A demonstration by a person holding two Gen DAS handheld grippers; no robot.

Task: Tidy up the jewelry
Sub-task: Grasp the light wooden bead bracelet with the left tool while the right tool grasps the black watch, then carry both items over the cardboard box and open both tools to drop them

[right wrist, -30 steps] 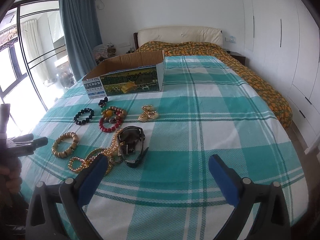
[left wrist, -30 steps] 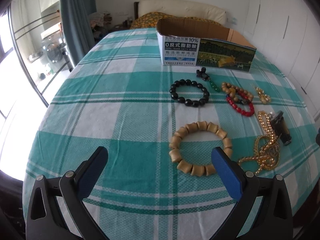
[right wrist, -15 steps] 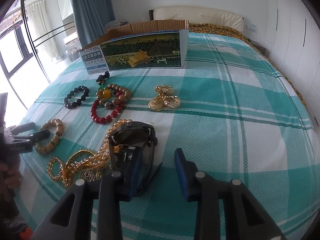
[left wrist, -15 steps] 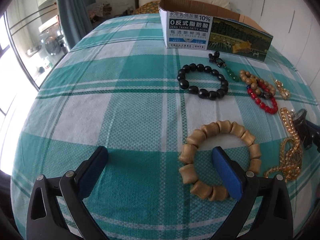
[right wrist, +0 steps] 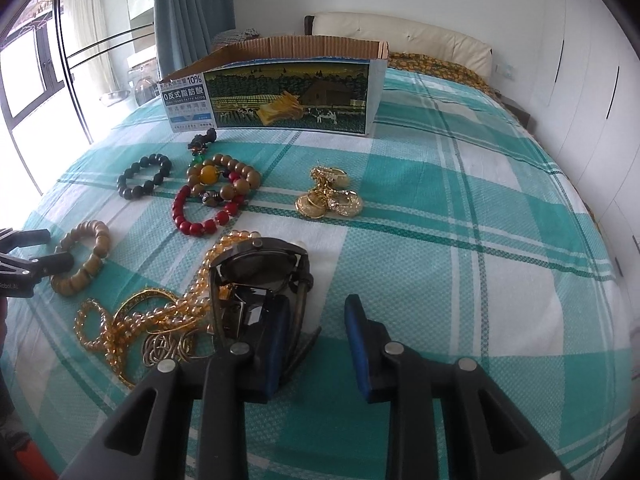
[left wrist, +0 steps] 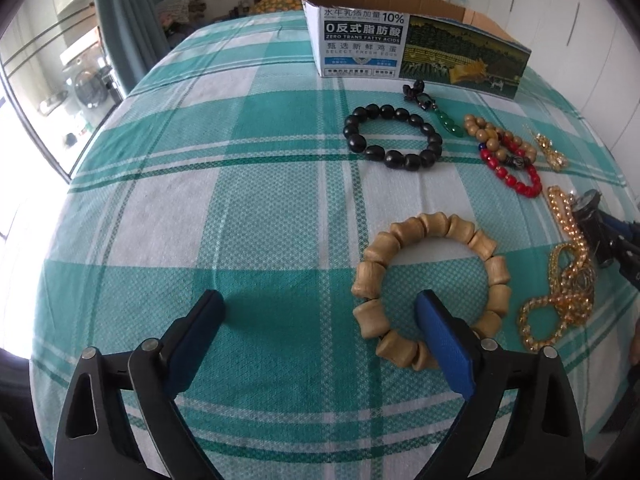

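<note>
Pretty much nothing is getting sorted yet, as far as I can tell. All the jewelry is still lying out on the plaid bedspread (left wrist: 248,184), and I'm guessing the egg carton box (right wrist: 280,92) at the far end is where it goes, but I can't see inside it from here.

The left gripper (left wrist: 320,320) is sitting low over the wooden bracelet (left wrist: 430,288) with its jaws wide and just starting to close in. One blue finger is poking down inside the ring and the other is out on bare cloth, so the near-left run of beads is lying between them, not pinched yet.

The right gripper (right wrist: 316,340) is narrowing down fast on the dark watch (right wrist: 260,280). The strap seems to be between the jaws with a gap left on the right, so I wouldn't call it gripped.

Still waiting: black bead bracelet (left wrist: 394,136), the green pendant (left wrist: 450,124), the red one (right wrist: 198,212) tangled with the tan beads (right wrist: 232,180), the gold earrings (right wrist: 330,196), and that amber chain pile (right wrist: 140,320) next to the watch. So basically everything is left.
</note>
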